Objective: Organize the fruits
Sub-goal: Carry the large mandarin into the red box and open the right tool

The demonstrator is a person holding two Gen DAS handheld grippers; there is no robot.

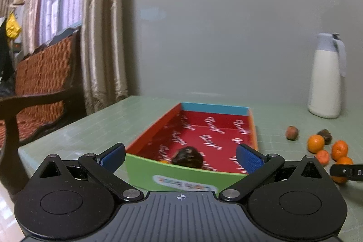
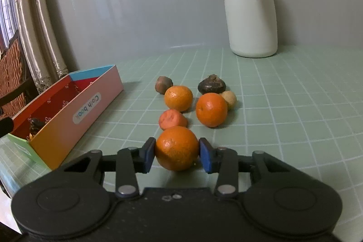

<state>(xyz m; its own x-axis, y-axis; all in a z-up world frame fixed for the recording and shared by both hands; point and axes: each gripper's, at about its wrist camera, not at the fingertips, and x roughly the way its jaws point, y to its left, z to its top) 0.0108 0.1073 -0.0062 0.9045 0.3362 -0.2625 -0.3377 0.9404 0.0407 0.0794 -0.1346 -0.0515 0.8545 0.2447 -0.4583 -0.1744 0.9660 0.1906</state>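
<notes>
Right gripper (image 2: 177, 154) has both blue pads against the sides of the nearest orange (image 2: 176, 147), which looks to be sitting on the green gridded table (image 2: 283, 106) still; can't confirm how hard it's squeezing. Behind it: a flattened reddish fruit (image 2: 172, 119), two more oranges (image 2: 178, 98) (image 2: 211, 109), two dark brown fruits (image 2: 211, 83) (image 2: 163, 84), and a pale round one (image 2: 229, 98), all loose near the white thermos jug (image 2: 250, 3). Left gripper (image 1: 180, 155) is spread wide, holding nothing, hovering at the near end of the cardboard box (image 1: 181, 178); the box already holds a dark fruit (image 1: 187, 157) and what looks like a bit of orange beside it. Step in hand, I'd say: the grasp on that orange. Next move needs a lift clear of the neighbouring reddish fruit, a swing left over the box wall, then release inside.
</notes>
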